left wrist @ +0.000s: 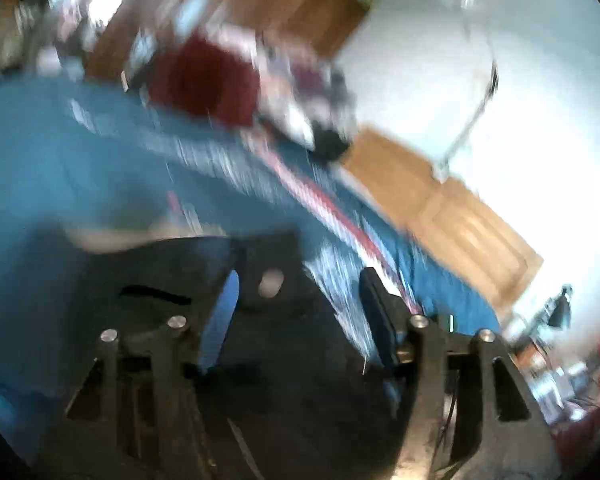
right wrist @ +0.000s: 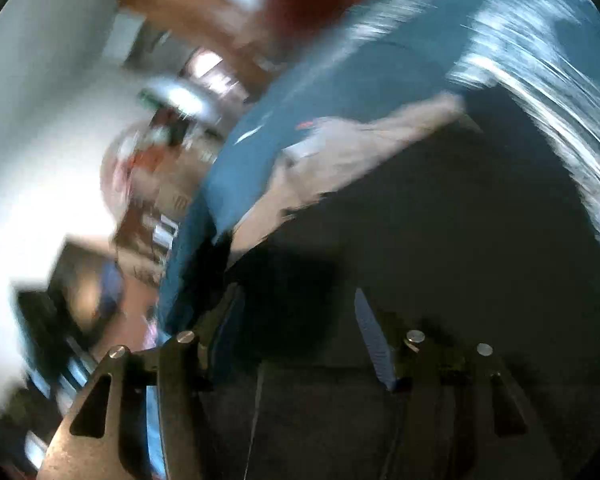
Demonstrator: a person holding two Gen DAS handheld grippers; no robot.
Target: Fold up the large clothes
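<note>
Both views are heavily motion-blurred. A dark garment lies on a blue bed cover, with a pale round button on it and a beige patch at its far edge. My left gripper hovers over the cloth, blue-padded fingers spread wide, dark fabric filling the gap. In the right wrist view the dark garment fills the lower right, a beige part along its upper edge. My right gripper stands open over it, fingers wide apart.
The blue cover has white streaked patterning and a red-and-white stripe. A maroon item lies at its far side. Wooden panels and a white wall stand beyond. Blurred clutter sits left of the bed.
</note>
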